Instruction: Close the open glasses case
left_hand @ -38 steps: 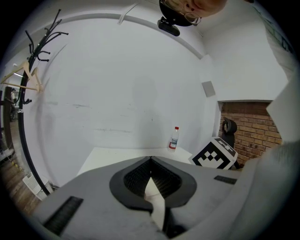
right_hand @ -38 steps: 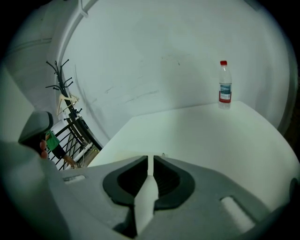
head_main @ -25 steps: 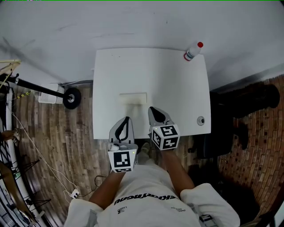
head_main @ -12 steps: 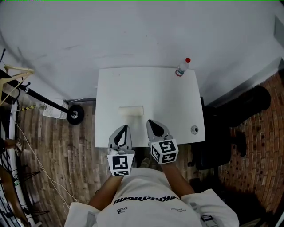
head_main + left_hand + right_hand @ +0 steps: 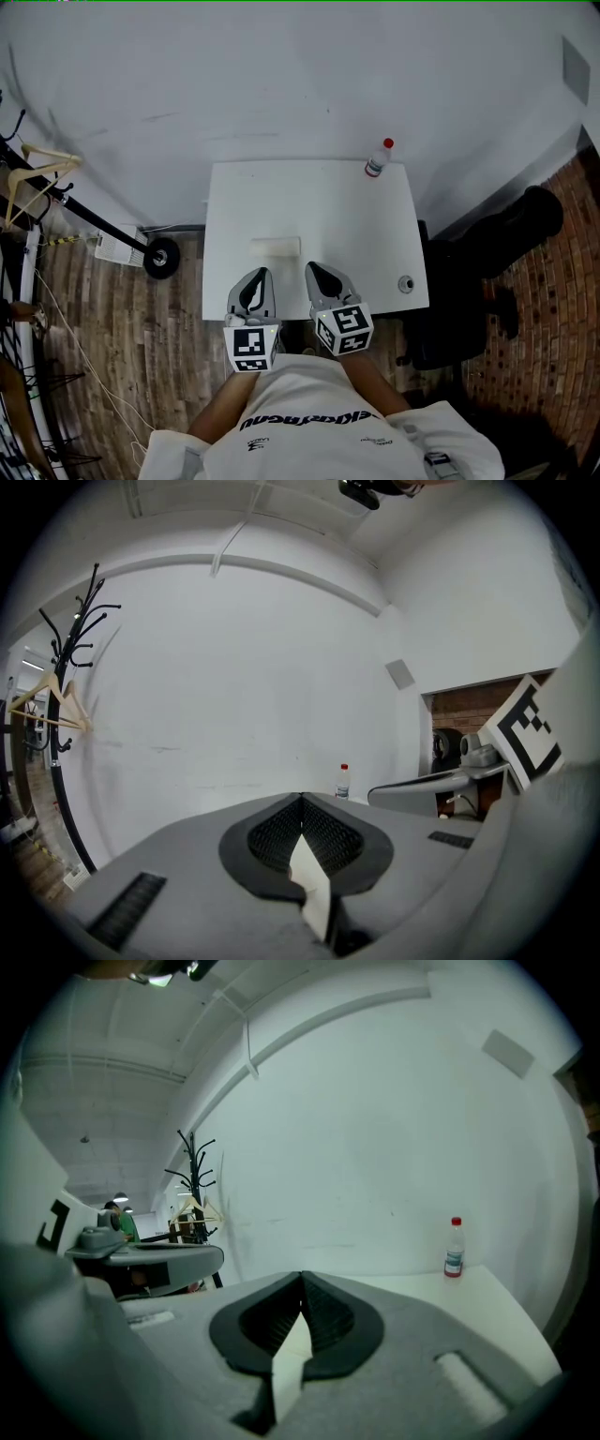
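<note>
Left hand-held gripper (image 5: 261, 274): jaws pinched together, empty, at the table (image 5: 361, 234) near edge. Glasses case (image 5: 275, 246) at its 1 o'clock, close; lid state unclear. Right hand-held gripper (image 5: 313, 269): likewise closed, empty. Risk: a one-sided push could skid the light case toward 12 o'clock.

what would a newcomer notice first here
The left gripper and right gripper, grey with marker cubes, hang at the near edge of a white table, jaws together and empty. Just beyond lies a pale glasses case; a red-capped bottle stands at the far right corner.
</note>
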A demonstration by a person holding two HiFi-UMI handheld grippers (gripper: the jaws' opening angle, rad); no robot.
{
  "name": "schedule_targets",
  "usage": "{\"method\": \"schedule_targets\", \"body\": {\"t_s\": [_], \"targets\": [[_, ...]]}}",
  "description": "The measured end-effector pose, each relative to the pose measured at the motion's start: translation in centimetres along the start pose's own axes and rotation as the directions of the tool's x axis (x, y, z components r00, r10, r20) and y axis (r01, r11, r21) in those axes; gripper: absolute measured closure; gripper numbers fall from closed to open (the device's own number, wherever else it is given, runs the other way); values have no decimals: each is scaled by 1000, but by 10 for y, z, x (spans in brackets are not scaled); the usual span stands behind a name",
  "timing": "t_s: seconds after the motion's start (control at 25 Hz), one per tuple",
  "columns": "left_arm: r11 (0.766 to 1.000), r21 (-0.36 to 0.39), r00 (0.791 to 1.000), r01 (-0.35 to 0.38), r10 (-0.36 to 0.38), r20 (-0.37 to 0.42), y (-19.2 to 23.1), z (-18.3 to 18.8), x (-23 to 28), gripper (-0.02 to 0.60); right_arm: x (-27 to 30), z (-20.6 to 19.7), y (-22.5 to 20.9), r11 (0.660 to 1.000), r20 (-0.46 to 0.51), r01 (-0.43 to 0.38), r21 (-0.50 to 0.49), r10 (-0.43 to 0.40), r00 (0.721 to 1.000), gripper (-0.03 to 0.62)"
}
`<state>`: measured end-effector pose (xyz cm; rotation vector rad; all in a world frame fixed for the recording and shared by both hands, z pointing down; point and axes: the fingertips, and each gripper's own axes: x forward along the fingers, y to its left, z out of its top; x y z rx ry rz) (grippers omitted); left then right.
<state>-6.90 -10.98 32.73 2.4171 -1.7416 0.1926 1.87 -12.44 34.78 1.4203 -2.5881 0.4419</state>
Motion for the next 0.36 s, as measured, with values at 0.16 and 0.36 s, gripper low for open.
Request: {"method": "schedule_targets", "body": {"t_s": [0.16,0.36], "targets": [[1000,-12,1000,17,-17,-12,-2,4,0,583,0,7,2,1000,25,-6,-2,6,1000,602],[1000,2,1000,17,-17,-4,2,5,1,583,3,12,8,1000,43,-14,-17,15,999,602]]}}
